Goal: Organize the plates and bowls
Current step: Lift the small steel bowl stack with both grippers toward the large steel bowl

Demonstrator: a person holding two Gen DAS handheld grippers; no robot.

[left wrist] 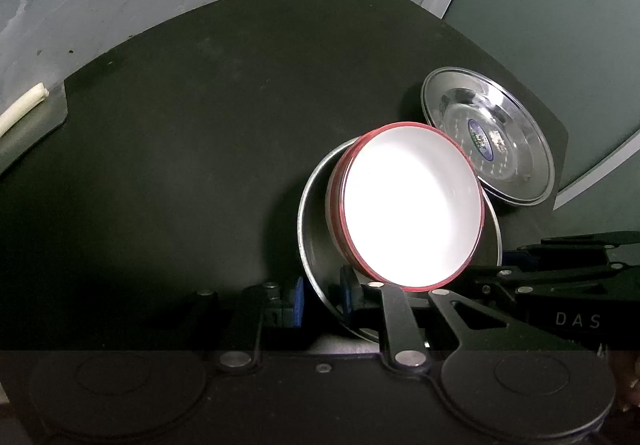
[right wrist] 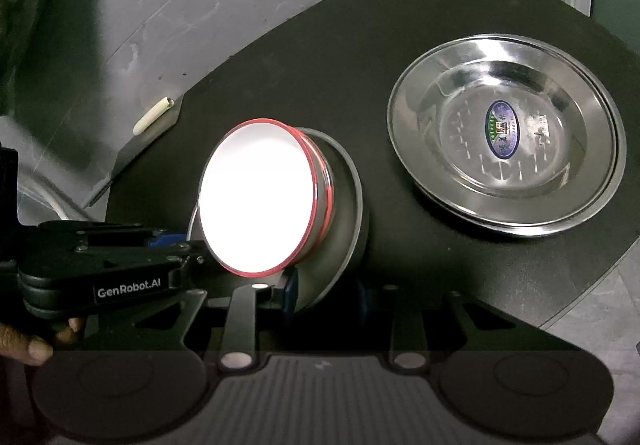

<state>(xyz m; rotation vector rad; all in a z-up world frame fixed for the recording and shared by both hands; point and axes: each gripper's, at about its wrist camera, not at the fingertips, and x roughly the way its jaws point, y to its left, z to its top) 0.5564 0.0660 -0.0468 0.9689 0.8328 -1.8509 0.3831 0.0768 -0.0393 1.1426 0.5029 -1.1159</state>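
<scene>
Red-rimmed white bowl tilted on edge inside steel plate, left gripper clamped on plate rim, right gripper pinching opposite rim, 2 stacked steel plates lying flat nearby

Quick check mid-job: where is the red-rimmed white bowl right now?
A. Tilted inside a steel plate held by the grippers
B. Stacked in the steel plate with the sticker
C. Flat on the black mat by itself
A: the bowl leans tilted in the plain steel plate, apart from the stickered plate.
</scene>
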